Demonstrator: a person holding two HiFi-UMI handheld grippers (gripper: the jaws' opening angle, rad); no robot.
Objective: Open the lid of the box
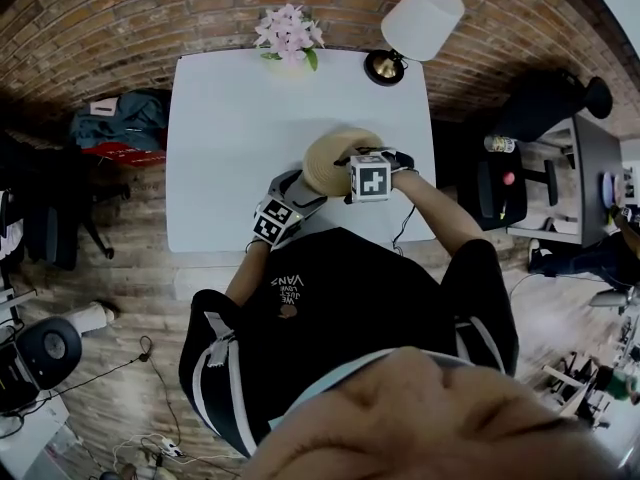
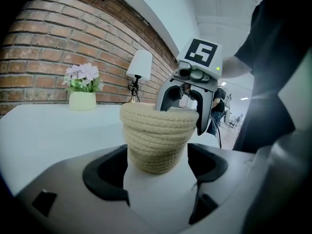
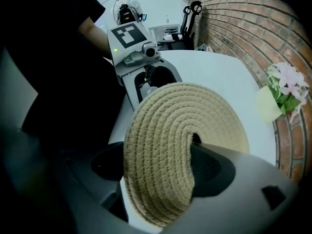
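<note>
**Rope box gripped low, its lid pinched by the rim**

The box (image 2: 158,138) is a small round basket of coiled pale rope. It stands near the front middle of the white bench (image 1: 230,148), close to the person's body. The left tongs (image 2: 157,168) are closed on the lower part of its wall, one dark pad pressed against each side, so the box fills the gap between them.

The lid (image 3: 168,140) is a flat disc of the same rope, wound in a spiral. It sits tilted in the right tongs (image 3: 161,172), which are clamped on its near edge: one jaw lies across the top face and reaches almost to the centre, the other is below the rim. From the head view the lid (image 1: 333,160) covers the box from above. No view shows clearly whether its far edge rests on the box rim.

The two tongs face each other across the box, each with its marker cube turned up. At the far edge of the bench stand a pot of pink flowers (image 1: 289,36) and a lamp (image 1: 420,23) with a white shade. A brick wall (image 2: 44,48) runs behind them. A black chair (image 1: 545,103) stands off the bench's right side, on the wooden floor (image 1: 130,268).
</note>
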